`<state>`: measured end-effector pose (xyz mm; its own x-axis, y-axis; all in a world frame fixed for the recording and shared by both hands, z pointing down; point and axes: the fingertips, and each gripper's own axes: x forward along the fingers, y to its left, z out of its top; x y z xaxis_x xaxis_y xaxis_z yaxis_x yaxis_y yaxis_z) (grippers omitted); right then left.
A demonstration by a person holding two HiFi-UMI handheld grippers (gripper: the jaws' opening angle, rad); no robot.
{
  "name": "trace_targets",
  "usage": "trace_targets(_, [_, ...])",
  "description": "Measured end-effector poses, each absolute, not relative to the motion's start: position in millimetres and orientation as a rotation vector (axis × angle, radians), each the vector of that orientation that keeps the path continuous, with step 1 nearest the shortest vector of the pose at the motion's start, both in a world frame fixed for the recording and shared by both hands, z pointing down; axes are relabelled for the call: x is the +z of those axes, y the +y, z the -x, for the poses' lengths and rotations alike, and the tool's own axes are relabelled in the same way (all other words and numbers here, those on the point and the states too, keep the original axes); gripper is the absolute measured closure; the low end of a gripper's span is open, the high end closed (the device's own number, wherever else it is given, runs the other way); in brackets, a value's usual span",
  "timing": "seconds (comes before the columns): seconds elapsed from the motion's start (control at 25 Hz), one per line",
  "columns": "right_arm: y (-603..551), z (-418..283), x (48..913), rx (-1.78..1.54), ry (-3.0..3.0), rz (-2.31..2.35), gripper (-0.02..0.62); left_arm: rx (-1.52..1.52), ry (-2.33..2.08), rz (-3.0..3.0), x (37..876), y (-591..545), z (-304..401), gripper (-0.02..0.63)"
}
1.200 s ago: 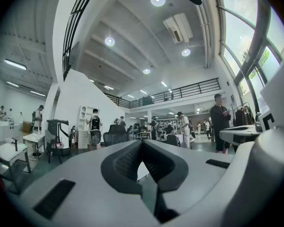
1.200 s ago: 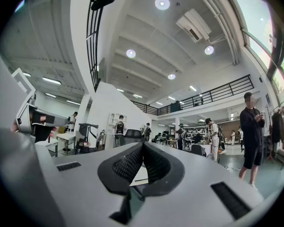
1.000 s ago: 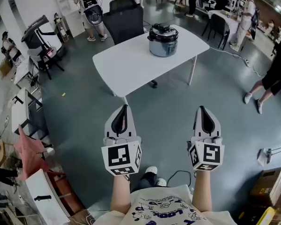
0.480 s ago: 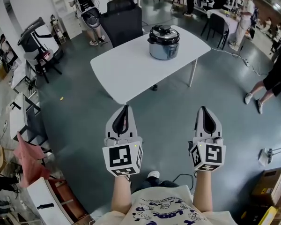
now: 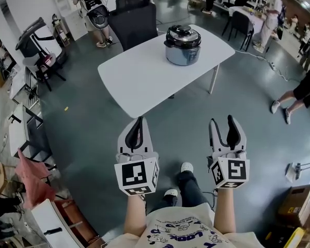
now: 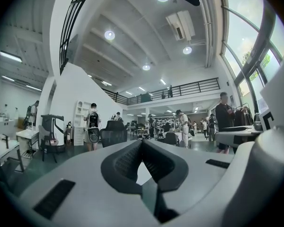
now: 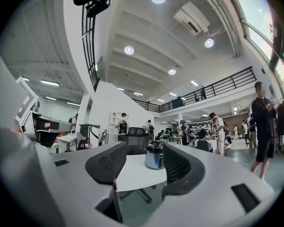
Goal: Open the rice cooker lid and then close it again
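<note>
The silver rice cooker [image 5: 183, 45], its black lid down, stands on the far right part of a white table [image 5: 139, 79] ahead of me. Both grippers are held level over the grey floor, well short of the table. My left gripper [image 5: 139, 120] is shut, its pads meeting with nothing between them [image 6: 142, 143]. My right gripper [image 5: 221, 121] has just been opening and stands open with nothing between its fingers. In the right gripper view the distant cooker [image 7: 155, 157] shows through the gap between the jaws [image 7: 143, 150].
A black office chair [image 5: 137, 22] stands behind the table. A person [image 5: 299, 89] stands at the right, others work at desks beyond. Shelves and benches [image 5: 26, 76] line the left side. A cardboard box [image 5: 294, 205] sits lower right. My feet [image 5: 183, 180] are on the floor.
The right gripper's jaws have opened from shut. The left stays shut. The table and cooker have drawn closer to me and the grippers.
</note>
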<state>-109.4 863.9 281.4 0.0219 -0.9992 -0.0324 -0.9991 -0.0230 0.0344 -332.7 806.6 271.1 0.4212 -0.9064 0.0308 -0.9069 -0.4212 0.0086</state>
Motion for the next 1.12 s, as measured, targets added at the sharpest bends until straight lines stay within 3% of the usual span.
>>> trace_targets(1.12, [451.8, -90.8, 267.9, -0.109, -2.379, -2.064, 0.339, -0.014, -1.892, -2.495, 256.7, 426.4, 148.6, 0.592])
